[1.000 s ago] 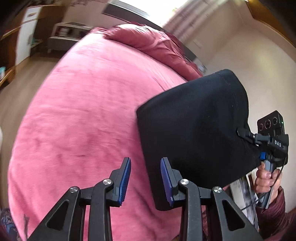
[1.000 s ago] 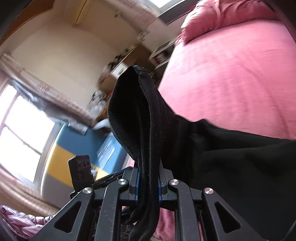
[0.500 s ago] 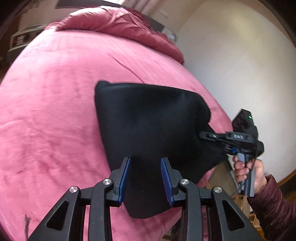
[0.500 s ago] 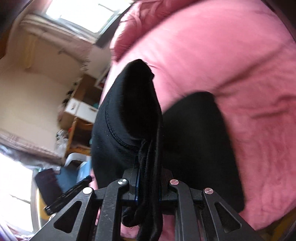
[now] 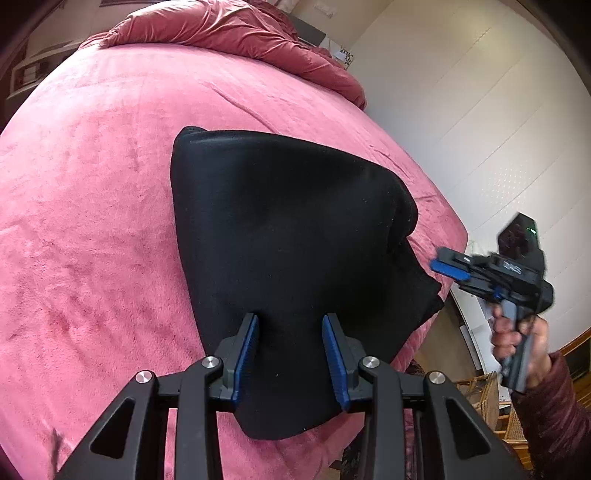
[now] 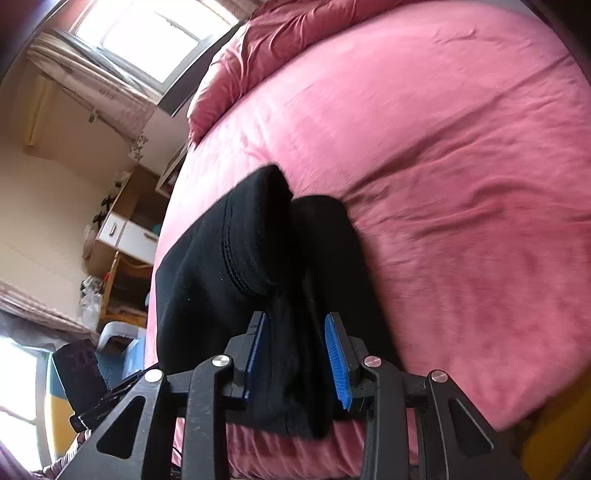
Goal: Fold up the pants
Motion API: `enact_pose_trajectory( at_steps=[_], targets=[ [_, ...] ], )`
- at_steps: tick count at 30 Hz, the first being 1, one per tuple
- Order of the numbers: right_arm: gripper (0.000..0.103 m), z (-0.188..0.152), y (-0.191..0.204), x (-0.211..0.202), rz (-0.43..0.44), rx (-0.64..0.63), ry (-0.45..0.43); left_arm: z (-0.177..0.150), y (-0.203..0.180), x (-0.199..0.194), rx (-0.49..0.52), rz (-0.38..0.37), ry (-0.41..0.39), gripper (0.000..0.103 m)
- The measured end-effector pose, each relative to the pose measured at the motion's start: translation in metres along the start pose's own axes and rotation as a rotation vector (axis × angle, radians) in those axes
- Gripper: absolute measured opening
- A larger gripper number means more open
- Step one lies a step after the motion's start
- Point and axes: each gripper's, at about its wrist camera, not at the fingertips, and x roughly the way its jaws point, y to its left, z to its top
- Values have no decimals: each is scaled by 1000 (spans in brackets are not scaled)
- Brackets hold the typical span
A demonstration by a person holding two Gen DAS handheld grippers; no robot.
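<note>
The black pants (image 5: 288, 243) lie folded in a thick bundle on the pink bed (image 5: 92, 206), near its front corner. My left gripper (image 5: 290, 354) is open just above the bundle's near edge, holding nothing. My right gripper (image 6: 297, 354) is open, its blue pads either side of the pants' bunched near end (image 6: 291, 369). In the left wrist view the right gripper (image 5: 448, 267) sits just off the bundle's right corner. The pants (image 6: 236, 266) show a stitched hem folded on top.
A crumpled pink duvet (image 5: 229, 33) is heaped at the head of the bed. A white wall (image 5: 480, 110) runs along the right side. A wooden desk with white drawers (image 6: 122, 232) stands beyond the bed's left edge. A wicker chair (image 5: 491, 398) is by the foot.
The right gripper lowered the pants onto the bed, then opened and let them go. The left gripper moved over the bundle's near edge, still open.
</note>
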Motion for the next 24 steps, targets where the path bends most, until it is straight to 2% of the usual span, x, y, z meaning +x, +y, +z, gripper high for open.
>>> enact_pose_trajectory(
  at_steps=[5,8,10,13,15,19,24],
  targets=[
    [34,-31,18,-16,54,4,46,-3,1,-5,6,-3,-14,36],
    [34,-43,21,-1,61,36,76,-6,-1,-2,13,2,-16,36],
    [36,-47,16,11,31,72,82,-6,-3,-5,18,3,-18,36],
    [37,-42,8,24,24,135,46,-7,-7,-9,36,7,-25,36],
    [8,-41,10,25,-20,117,31,-9,-9,-13,44,2,-33,36],
    [7,-48,25,2,-26,32,-3,-10,-11,-19,59,-7,-51,36],
    [7,-65,11,2,-70,32,53,-7,-11,-16,53,-2,-47,36]
  ],
)
